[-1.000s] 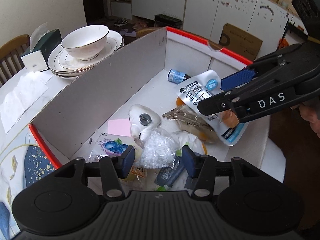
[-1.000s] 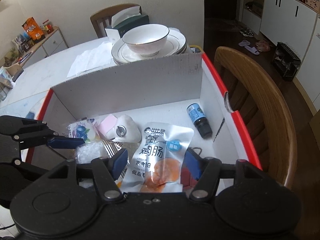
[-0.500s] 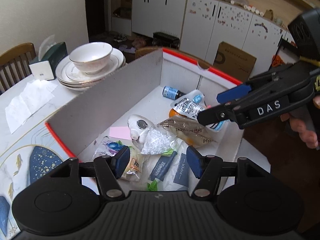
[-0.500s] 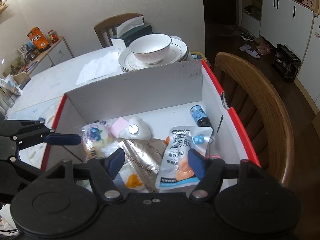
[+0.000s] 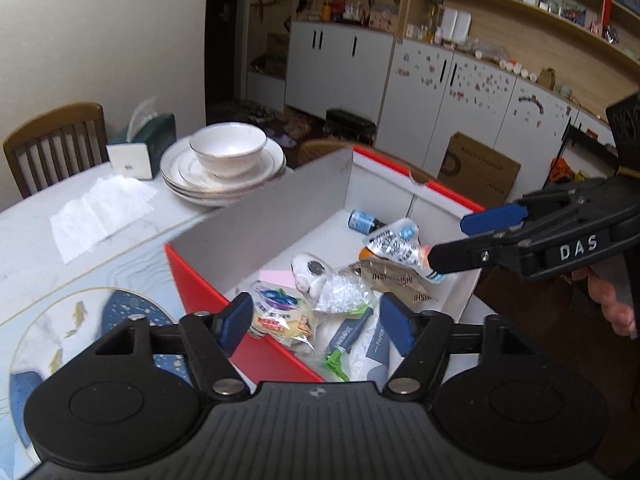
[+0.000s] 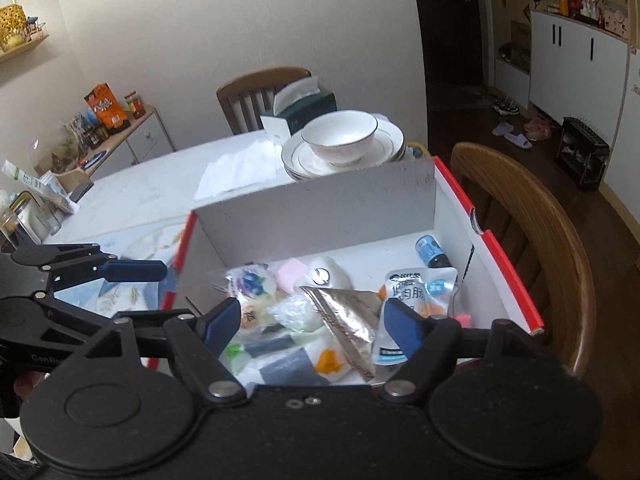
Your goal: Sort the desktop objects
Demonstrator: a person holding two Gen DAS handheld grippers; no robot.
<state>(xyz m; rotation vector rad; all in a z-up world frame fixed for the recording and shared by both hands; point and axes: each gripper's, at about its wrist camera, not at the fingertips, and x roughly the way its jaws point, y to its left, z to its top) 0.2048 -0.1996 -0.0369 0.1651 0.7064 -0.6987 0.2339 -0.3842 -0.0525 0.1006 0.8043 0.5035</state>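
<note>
On the table: a cardboard box with red outer walls and a white inside filled the middle of both views.
Box contents: a blueberry snack bag lay at the left of the right wrist view, a pink sticky pad just beside it, then a white round gadget.
Centre of box: a silver foil pouch lay tilted over a clear plastic bag.
Right of box: a white sausage pouch lay against the foil pouch, and a small blue-labelled bottle lay near the far right wall, apart from the rest.
Near edge: paper packs and a green-tipped tube lay low in the left wrist view.
Bowl: a white bowl sat on stacked plates behind the box, upper left of that view; nothing showed in it.
Left gripper: angled down above the box's near left corner, jaws parted and widening, nothing between the pads.
Right gripper: angled down over the box's near side, jaws spread and widening, gripping nothing.
Hand: a person's fingers showed at the right edge of the left wrist view.
</note>
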